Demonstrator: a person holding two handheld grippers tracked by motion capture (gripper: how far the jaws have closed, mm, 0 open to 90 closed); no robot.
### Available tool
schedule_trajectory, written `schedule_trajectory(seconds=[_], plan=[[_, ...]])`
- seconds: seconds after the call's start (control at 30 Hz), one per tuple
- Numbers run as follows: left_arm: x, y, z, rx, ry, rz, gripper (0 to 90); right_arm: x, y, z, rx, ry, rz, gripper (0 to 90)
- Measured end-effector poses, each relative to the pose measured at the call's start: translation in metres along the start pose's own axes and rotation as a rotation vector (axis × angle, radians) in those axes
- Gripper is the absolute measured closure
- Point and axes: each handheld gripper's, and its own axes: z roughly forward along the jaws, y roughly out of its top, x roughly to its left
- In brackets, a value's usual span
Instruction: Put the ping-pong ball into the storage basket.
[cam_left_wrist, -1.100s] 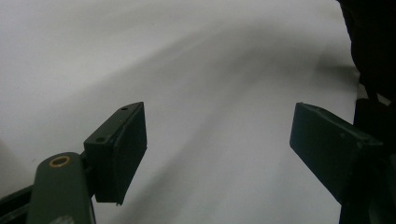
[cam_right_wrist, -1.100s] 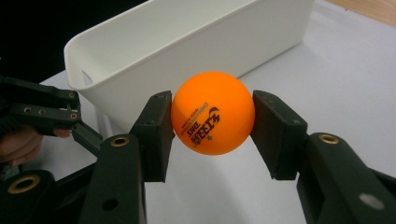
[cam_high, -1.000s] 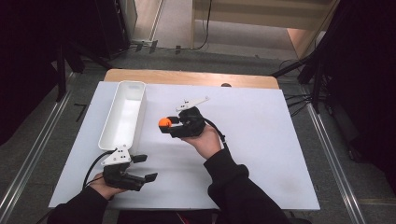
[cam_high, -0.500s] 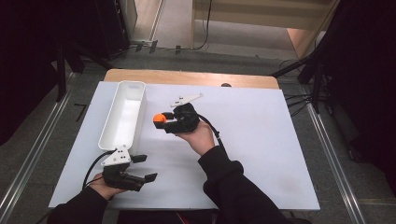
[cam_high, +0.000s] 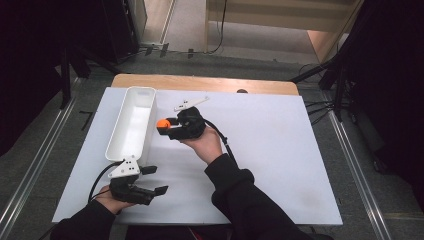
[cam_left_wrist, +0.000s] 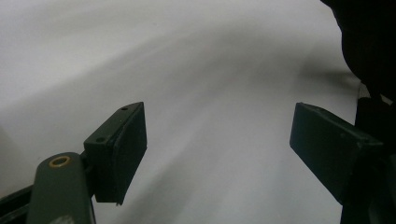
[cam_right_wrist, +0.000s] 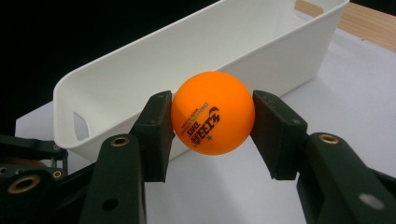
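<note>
**Jaws clamped on one orange ball, right next to the bin**

Jaws on our right gripper (cam_right_wrist: 212, 128) are pinched tight on an orange ping-pong ball (cam_right_wrist: 212, 113), one pad on each side of it. It's glossy and round, with dark printed lettering and a little star on the front. We're holding it above the white sheet (cam_high: 270, 150), just beside the long white bin (cam_high: 131, 125) and near the bin's side wall, not over the inside.

Count-wise we've got one ball, one bin, two grippers. Our left gripper (cam_high: 150, 181) sits low at the near edge of the sheet, well apart from the ball, jaws spread wide with nothing between them.

From up high the ball is just an orange dot at the tip of the right gripper, but we get the whole layout. Up close, the right gripper view gives us the print on the ball and a handle slot in the bin's end wall. Looking along the left gripper, it's its two pads (cam_left_wrist: 122, 149) over bare white sheet.
</note>
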Motion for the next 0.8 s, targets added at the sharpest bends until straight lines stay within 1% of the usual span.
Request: schedule_trajectory(seconds=[0.13, 0.4, 0.43, 0.63, 0.8], plan=[[0.000, 0.000, 0.000, 0.000, 0.002, -0.002, 19.4, 0.001, 0.004, 0.004, -0.006, -0.006, -0.016, 49.1], [0.000, 0.000, -0.001, 0.001, 0.002, -0.002, 19.4, 0.000, 0.010, 0.009, 0.001, -0.002, -0.012, 49.1], [0.000, 0.000, -0.001, 0.001, 0.003, -0.002, 19.4, 0.000, 0.012, 0.010, 0.000, -0.002, -0.007, 49.1], [0.001, 0.000, -0.001, 0.000, 0.004, 0.005, 19.4, 0.002, 0.019, 0.014, -0.006, -0.002, -0.013, 49.1], [0.000, 0.000, -0.001, -0.001, 0.003, 0.001, 19.4, 0.003, 0.023, 0.018, -0.014, -0.002, -0.015, 49.1]])
